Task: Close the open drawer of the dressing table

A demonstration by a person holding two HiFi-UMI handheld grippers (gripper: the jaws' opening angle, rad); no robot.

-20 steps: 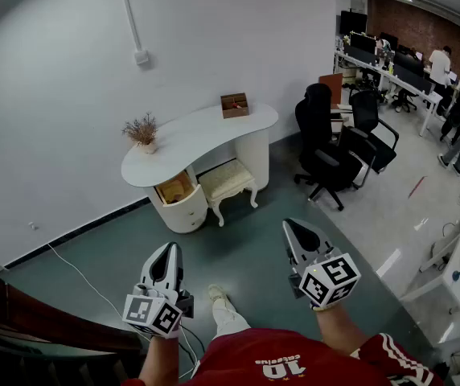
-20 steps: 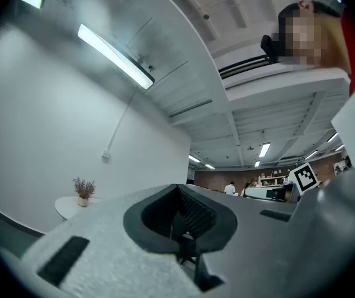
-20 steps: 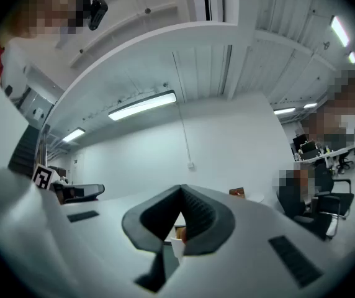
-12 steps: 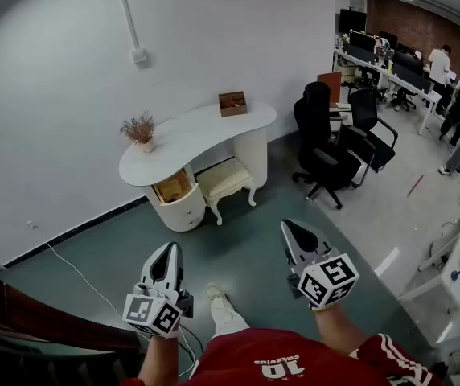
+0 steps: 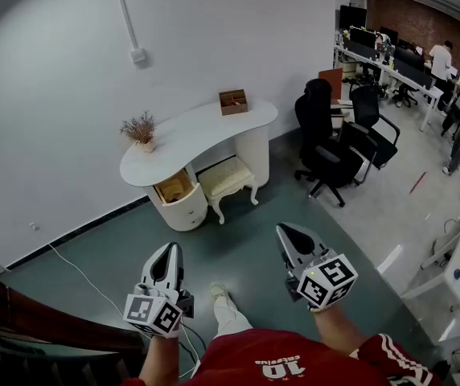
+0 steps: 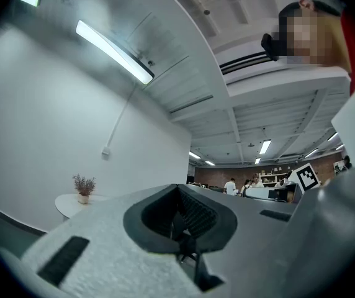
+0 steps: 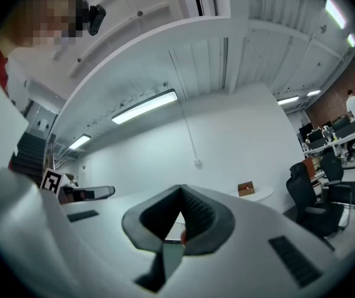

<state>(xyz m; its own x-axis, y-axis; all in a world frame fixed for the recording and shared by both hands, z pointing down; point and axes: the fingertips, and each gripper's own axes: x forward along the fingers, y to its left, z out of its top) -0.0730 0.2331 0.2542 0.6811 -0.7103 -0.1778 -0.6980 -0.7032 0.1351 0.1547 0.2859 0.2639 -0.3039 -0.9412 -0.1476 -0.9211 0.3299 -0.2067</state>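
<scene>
The white dressing table (image 5: 206, 129) stands against the far wall. Its upper drawer (image 5: 174, 188) at the left pedestal is pulled open and shows a tan inside. Both grippers hang in the air well short of it, above the green floor. My left gripper (image 5: 168, 249) is shut and holds nothing; my right gripper (image 5: 283, 229) is shut and empty too. In the left gripper view the jaws (image 6: 178, 187) meet in front of the tabletop (image 6: 72, 205). In the right gripper view the shut jaws (image 7: 180, 187) point at the tabletop's right end (image 7: 261, 194).
A cushioned stool (image 5: 227, 178) sits under the table. On top stand a dried plant (image 5: 140, 129) and a wooden box (image 5: 233, 100). Black office chairs (image 5: 330, 147) stand to the right, a cable (image 5: 81, 276) lies on the floor, and a dark railing (image 5: 29, 320) runs at lower left.
My right gripper has drifted slightly to the left. The left gripper has held its place, and the drawer is still open.
</scene>
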